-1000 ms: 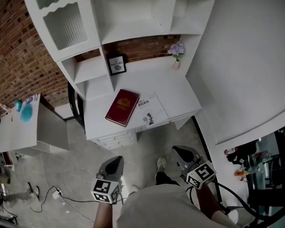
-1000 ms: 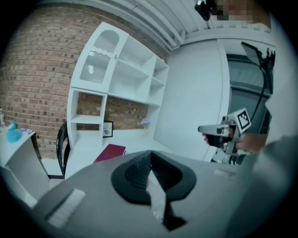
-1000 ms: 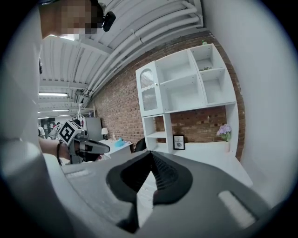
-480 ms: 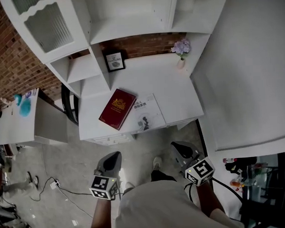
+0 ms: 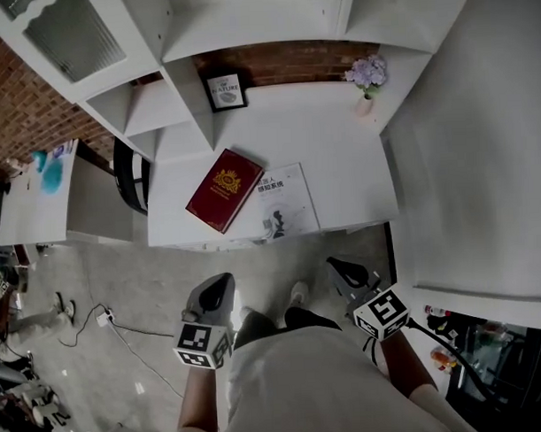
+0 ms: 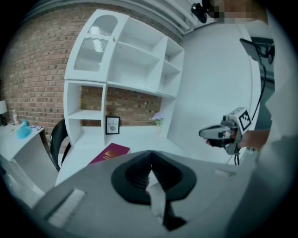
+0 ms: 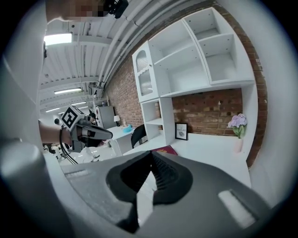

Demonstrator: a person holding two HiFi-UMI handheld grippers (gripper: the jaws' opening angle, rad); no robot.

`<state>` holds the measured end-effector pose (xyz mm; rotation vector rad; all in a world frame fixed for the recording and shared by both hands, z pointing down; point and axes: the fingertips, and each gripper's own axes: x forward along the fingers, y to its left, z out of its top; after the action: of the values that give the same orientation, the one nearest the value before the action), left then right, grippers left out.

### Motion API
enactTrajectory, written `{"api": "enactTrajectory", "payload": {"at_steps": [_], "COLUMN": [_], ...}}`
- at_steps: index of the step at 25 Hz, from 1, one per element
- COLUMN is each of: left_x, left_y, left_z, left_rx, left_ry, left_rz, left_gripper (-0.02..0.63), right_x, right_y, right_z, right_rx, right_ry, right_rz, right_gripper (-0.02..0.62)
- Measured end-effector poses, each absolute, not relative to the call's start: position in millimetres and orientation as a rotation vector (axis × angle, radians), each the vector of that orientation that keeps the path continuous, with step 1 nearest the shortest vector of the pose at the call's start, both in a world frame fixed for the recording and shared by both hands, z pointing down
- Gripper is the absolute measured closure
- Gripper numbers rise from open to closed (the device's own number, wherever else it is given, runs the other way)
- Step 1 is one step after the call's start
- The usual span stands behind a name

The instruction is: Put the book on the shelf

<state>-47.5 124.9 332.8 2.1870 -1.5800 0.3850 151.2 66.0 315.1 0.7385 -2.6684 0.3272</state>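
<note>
Brick-backed shelf (image 5: 246, 25) filled the frame's top, upper bays cut off | desk (image 5: 348, 164) below it | book (image 5: 224, 189) lay flat centre-left on the desk, touching a booklet (image 5: 286, 201) | step: approach, nothing grasped | left gripper (image 5: 225, 283), right gripper (image 5: 334, 266) at bottom, jaws clenched, empty | next: open, reach for the book

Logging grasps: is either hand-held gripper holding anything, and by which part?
Nothing. The left hand-held gripper and right hand-held gripper are shut and empty; the red book lies on the desk.
</note>
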Motion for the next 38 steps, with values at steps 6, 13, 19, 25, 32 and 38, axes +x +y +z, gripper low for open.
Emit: {"api": "enactTrajectory", "payload": {"at_steps": [6,13,19,25,32,38], "left_x": [-55.8,-78.1,-99.6,-121.4,-127.7,-125.4], "left_y": [105.9,63.6,24.7,1.3,-12.6,-14.2], "left_z": [342.8,354.3,358.0,377.5,409.4,440.6], "left_rx": [2.165,2.208,2.288,2.287,2.308,2.253], "left_ry": [-1.575,-1.508,-1.433,-1.367,-1.256,-1.219], "left_rz": [0.409,0.429,0.505,0.495,0.535,0.537], "left_gripper": [0.598,0.598,0.598,0.598,0.598,0.598], "right_x": [138.2,123.0,103.0,82.9,59.7,56.1], "right_y": [47.8,17.2,-12.7,-40.5,-72.3,-93.9], "right_z": [329.6,337.8,334.8,346.6,363.8,401.4], "right_rx": [0.721,0.8,0.873,0.917,0.927,0.888], "right_ry": [-2.651,-2.613,-2.574,-2.523,-2.45,-2.344], "right_rz": [0.365,0.365,0.362,0.359,0.331,0.375], "right_gripper": [0.594,0.594,0.594,0.594,0.594,0.594]}}
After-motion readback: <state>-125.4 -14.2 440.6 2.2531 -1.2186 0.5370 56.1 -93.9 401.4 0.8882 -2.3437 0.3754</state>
